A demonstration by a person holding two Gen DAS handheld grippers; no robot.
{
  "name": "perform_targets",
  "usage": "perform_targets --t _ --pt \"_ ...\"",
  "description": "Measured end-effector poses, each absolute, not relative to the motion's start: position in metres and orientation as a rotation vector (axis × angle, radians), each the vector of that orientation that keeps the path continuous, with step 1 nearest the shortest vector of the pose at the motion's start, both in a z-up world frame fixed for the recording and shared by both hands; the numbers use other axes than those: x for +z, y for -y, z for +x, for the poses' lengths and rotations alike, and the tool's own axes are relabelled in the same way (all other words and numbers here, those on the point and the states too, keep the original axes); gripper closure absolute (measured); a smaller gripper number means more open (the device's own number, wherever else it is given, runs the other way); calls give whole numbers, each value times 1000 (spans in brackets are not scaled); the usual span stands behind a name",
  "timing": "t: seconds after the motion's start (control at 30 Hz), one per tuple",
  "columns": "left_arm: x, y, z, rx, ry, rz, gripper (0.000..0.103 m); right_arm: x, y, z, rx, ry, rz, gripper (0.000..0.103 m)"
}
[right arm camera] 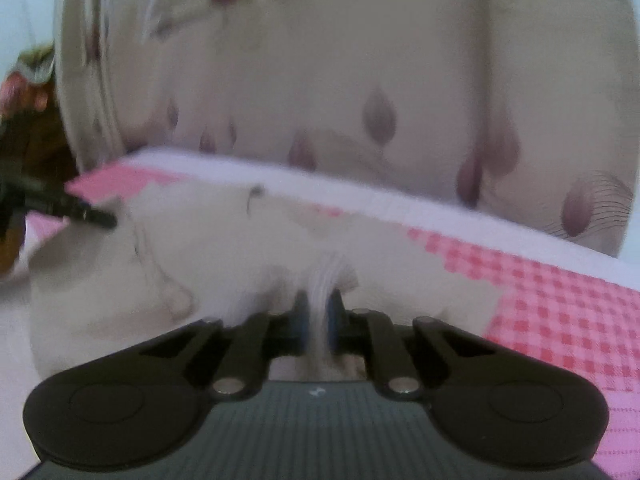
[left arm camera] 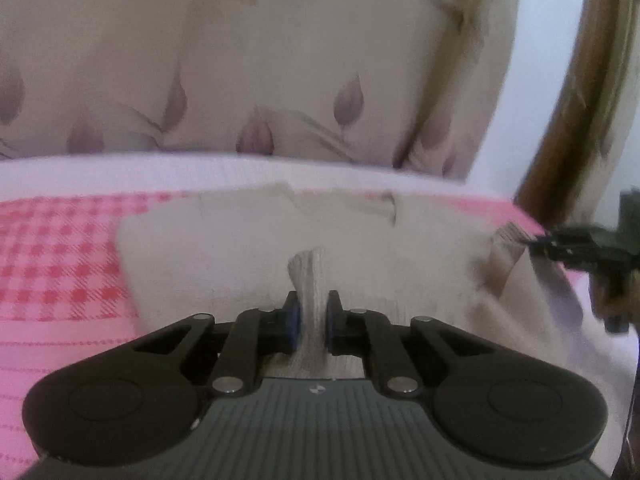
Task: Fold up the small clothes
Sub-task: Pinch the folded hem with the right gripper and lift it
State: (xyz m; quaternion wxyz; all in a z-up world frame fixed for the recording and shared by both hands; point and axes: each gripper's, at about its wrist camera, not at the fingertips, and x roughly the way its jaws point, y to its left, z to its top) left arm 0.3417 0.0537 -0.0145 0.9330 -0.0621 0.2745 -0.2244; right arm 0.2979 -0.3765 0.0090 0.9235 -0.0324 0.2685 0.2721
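Observation:
A small beige garment (left arm camera: 224,248) lies spread on a pink checked bedsheet (left arm camera: 56,256). My left gripper (left arm camera: 311,320) is shut on a ribbed hem fold of the garment, which stands up between its blue pads. In the right wrist view the same beige garment (right arm camera: 216,248) fills the middle, and my right gripper (right arm camera: 318,316) is shut on a pale bunched fold of it. The right gripper (left arm camera: 536,242) also shows at the right edge of the left wrist view, pinching the garment's edge. The left gripper (right arm camera: 110,222) shows at the left of the right wrist view.
A cream curtain (left arm camera: 280,60) with purple leaf shapes hangs right behind the bed's white far edge (left arm camera: 200,168). A brown wooden post (left arm camera: 580,92) stands at the right. Pink checked sheet (right arm camera: 560,312) stretches to the right of the garment.

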Motion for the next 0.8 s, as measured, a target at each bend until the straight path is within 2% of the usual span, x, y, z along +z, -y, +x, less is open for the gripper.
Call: perform_targets --t 0.03,0.3,0.4,0.5,0.57,0.6,0.63,0.67,0.8 --pt "-8 -57 339 -433 -535 -148 94 15 381 297 545 -534 -47 93" --pt "51 -86 338 -250 -310 -313 95 46 407 321 446 -426 33 94" --pt "49 -95 354 -215 -333 -361 96 38 411 337 401 -430 70 94" --pt "31 -88 371 -281 -475 -317 95 24 411 346 386 -467 87 94" --pt "15 -84 381 -357 -580 -308 62 14 412 347 390 -490 105 94" --pt "9 -79 383 -364 -600 -290 52 10 412 347 389 -498 105 94" --pt "3 -75 385 -376 -614 -266 35 7 412 345 389 -502 108 94" --pt "-1 -72 387 -398 -631 -245 28 4 412 345 390 -504 114 94" --pt "-11 -58 401 -467 -688 -199 26 3 412 342 393 -506 112 94"
